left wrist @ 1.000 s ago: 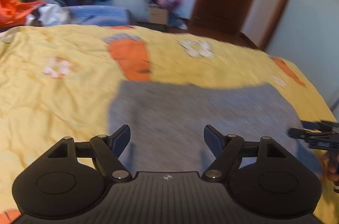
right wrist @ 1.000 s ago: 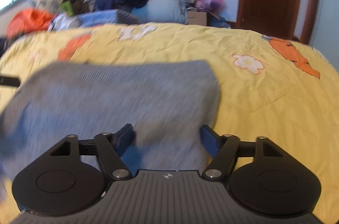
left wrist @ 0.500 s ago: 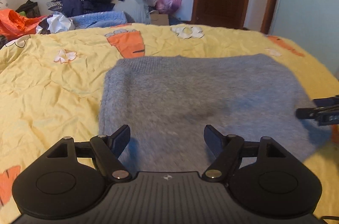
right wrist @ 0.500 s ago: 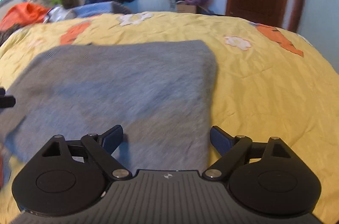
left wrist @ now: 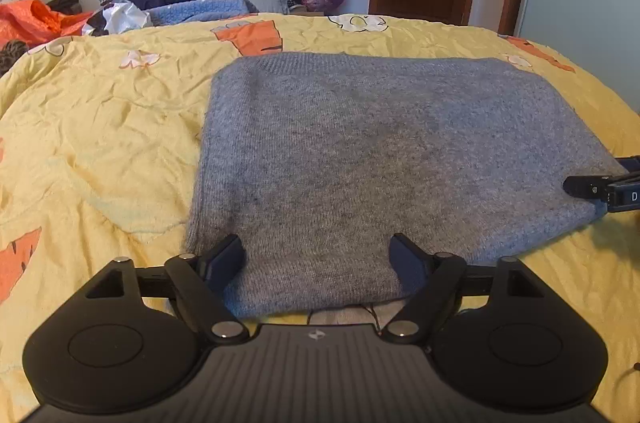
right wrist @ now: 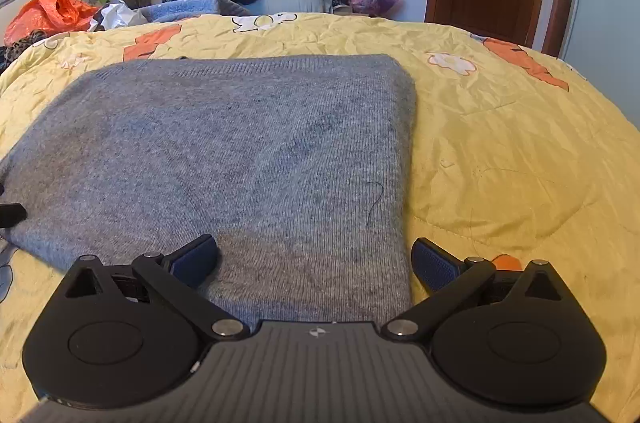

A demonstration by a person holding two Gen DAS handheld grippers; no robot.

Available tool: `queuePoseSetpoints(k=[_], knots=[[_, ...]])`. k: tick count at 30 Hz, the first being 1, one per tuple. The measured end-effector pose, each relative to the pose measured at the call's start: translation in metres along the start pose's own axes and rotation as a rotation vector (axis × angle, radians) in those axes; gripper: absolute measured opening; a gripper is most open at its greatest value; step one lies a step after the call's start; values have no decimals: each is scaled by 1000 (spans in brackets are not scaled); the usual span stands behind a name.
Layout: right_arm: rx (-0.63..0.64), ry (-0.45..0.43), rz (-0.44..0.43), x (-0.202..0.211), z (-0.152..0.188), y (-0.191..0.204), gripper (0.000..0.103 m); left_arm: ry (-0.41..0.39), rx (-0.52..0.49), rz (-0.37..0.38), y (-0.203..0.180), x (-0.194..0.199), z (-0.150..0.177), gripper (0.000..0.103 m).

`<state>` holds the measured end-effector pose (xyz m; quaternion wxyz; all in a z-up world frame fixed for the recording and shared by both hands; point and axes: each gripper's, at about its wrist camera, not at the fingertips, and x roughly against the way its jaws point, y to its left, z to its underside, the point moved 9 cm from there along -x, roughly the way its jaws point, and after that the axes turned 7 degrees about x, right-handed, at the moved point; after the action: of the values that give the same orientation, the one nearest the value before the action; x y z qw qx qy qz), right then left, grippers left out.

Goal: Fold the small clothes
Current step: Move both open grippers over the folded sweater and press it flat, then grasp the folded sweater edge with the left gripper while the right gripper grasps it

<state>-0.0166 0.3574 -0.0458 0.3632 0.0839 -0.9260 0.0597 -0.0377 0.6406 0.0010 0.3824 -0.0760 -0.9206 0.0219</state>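
the grey knitted sweater [left wrist: 384,163] lies flat as a folded rectangle on the yellow carrot-print quilt [left wrist: 100,127]. the left gripper [left wrist: 318,265] and right gripper [right wrist: 316,259] both hover at its near edge, fingers spread wide and holding nothing. a fold looks just laid; next, each gripper probably needs to pinch a near corner for the following fold.

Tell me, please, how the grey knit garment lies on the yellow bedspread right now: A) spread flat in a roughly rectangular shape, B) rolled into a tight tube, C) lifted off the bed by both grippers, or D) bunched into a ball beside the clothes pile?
A: the grey knit garment lies flat and roughly rectangular on the yellow bedspread, and both the left gripper and the right gripper are open, holding nothing.
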Motion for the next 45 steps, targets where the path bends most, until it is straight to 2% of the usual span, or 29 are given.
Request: queuePoseSetpoints(k=[7,10,13,17,19,23,26,29,32,34,37,39,41,45], knots=[[-5,-8,4,1,1,1,103,18,34,-14,-3,3,-1,89],[-9,-6,8,4,0,2,103,11,55,32,-12,11,-6,89],[0,-11,7,8,0,5,102,-8,27,44,-25,14,-9,89],[5,-29,-11,17,1,13,102,24,14,34,-28,2,1,89],[34,-12,-1,16,5,17,103,8,-17,16,-25,-2,7,96],[26,8,-29,15,11,14,103,-12,-27,8,-20,-1,10,99],[-16,3,-53,28,12,7,103,-13,6,23,-18,12,8,99],[-55,-18,-78,43,20,-10,103,-65,79,26,-2,37,-1,101],[-119,8,-180,48,29,-27,103,-7,191,68,24,39,-4,103],[-173,-13,-226,51,27,-42,103,26,221,65,40,33,-5,103],[-230,-37,-326,47,24,-49,103,78,302,107,56,24,-2,103],[-254,-63,-342,44,18,-50,103,101,353,136,62,18,-1,103],[-247,-73,-346,37,11,-47,103,92,389,160,64,17,-3,103],[-166,-77,-307,22,1,-32,97,113,417,196,59,11,-15,103]])
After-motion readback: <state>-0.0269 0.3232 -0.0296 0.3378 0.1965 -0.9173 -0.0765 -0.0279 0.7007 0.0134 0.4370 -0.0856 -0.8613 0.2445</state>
